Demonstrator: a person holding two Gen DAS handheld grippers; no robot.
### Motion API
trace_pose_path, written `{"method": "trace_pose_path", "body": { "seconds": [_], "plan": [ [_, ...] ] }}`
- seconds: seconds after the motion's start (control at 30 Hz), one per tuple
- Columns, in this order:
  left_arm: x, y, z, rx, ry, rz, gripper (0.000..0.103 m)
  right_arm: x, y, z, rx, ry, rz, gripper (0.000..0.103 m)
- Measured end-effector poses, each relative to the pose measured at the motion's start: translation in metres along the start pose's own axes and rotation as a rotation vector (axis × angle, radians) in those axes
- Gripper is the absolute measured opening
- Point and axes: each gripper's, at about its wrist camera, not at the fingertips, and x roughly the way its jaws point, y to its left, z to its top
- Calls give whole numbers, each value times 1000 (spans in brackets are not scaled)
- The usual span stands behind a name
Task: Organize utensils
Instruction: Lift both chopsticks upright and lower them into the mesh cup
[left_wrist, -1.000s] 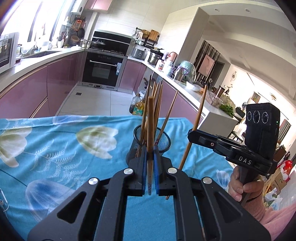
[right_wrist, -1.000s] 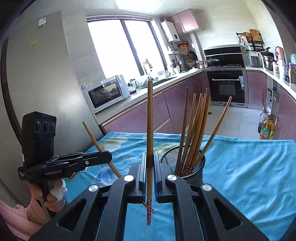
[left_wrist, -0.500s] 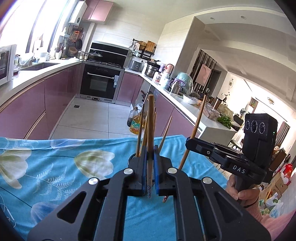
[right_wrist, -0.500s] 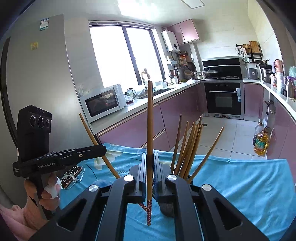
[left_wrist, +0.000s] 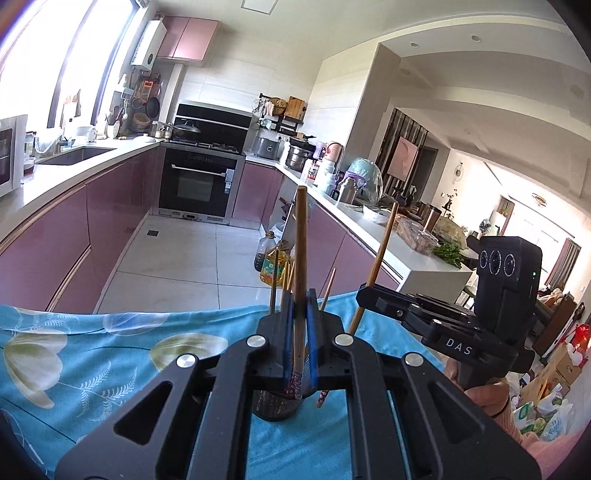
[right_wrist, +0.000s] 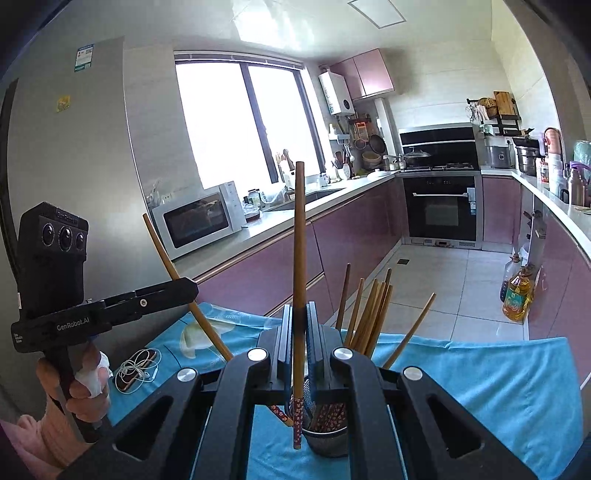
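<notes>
Over the blue floral tablecloth (right_wrist: 498, 373) and mesh chopstick holder (right_wrist: 327, 441), we've got left gripper (left_wrist: 301, 325) and right gripper (right_wrist: 300, 341) each clamping one chopstick (right_wrist: 298, 277); lower tips straight in, release only once seated.

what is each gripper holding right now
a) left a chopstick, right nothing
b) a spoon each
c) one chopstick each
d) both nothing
c: the left gripper is clamped on one upright chopstick, and the right gripper is clamped on another chopstick, both above the mesh holder on the blue tablecloth.
</notes>
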Motion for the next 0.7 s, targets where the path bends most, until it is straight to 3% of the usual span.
{"method": "trace_pose_path", "body": {
  "seconds": [0.7],
  "plan": [
    [41, 1, 2, 18, 85, 46, 7, 28, -20, 4, 57, 19, -41, 6]
  ]
}}
